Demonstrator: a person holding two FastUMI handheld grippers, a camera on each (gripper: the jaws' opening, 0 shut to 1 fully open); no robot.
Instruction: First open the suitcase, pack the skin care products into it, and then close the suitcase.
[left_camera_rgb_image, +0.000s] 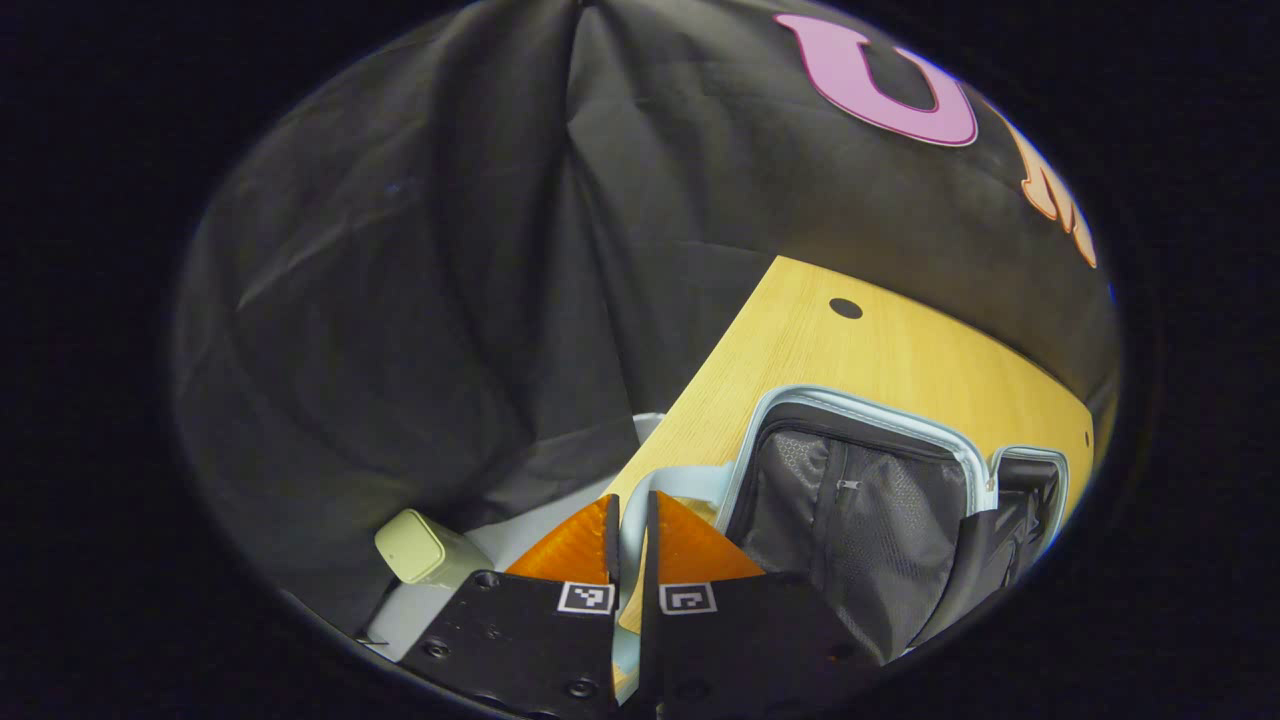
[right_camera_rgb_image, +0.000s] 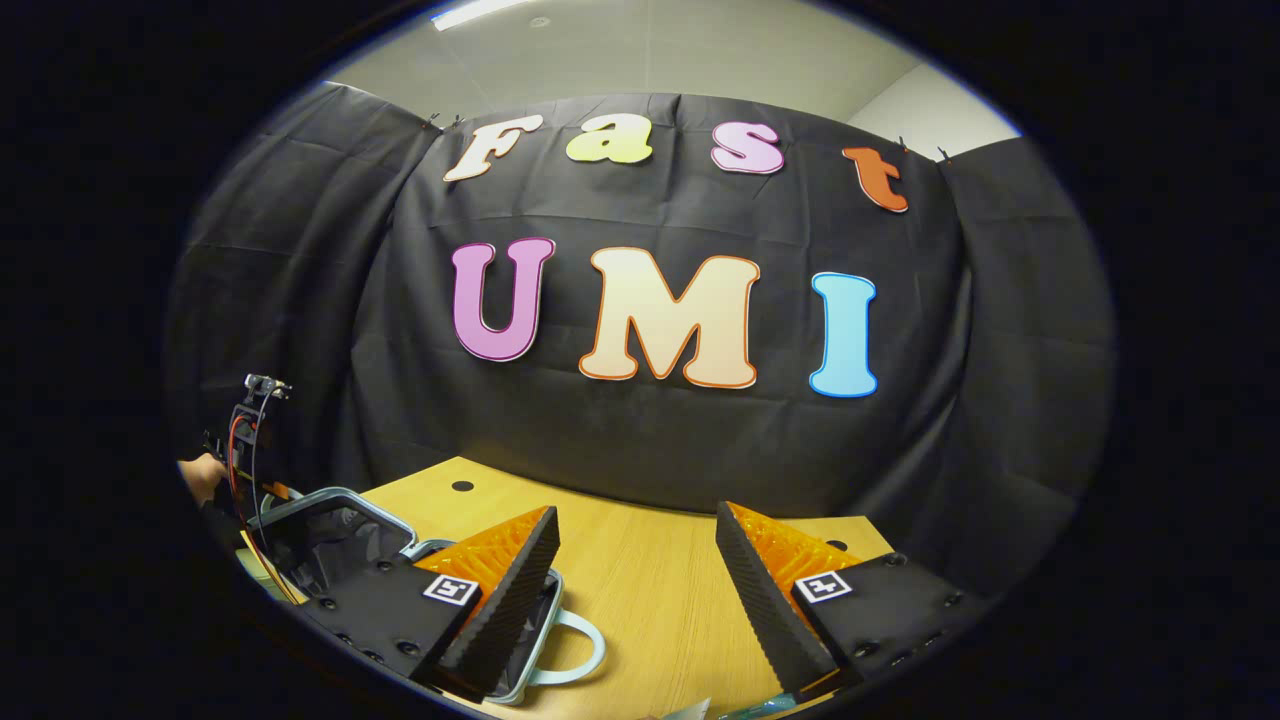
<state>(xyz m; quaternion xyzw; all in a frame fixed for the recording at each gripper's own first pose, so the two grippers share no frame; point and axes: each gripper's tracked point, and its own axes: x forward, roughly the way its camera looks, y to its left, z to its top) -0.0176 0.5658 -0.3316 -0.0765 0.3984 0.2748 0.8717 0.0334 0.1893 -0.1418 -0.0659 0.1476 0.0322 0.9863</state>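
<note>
Black cloth drapes the booth behind a pale wooden bench (right_camera_rgb_image: 640, 590) with a small round hole near its far edge. On the bench lies a light-blue suitcase (left_camera_rgb_image: 880, 420), open, its grey mesh lining with a zip pocket facing up in the left gripper view and its second half tilted up at the far side. In that view the left claw (left_camera_rgb_image: 632, 535) is nearly closed, its fingers pinching the suitcase's pale blue carry handle (left_camera_rgb_image: 685, 483), close to the bench's near-left edge. Beyond that edge, lower down, sits a pale green box-like object (left_camera_rgb_image: 425, 548) on a light surface; what it is cannot be told. In the right gripper view the right claw (right_camera_rgb_image: 636, 570) hangs wide open above the bench with nothing between its fingers; the suitcase handle loop curves just beneath its left finger (right_camera_rgb_image: 505, 590). Farther left in that view, a hand (right_camera_rgb_image: 200, 475) holds the other gripper beside the raised suitcase lid (right_camera_rgb_image: 330, 535).
</note>
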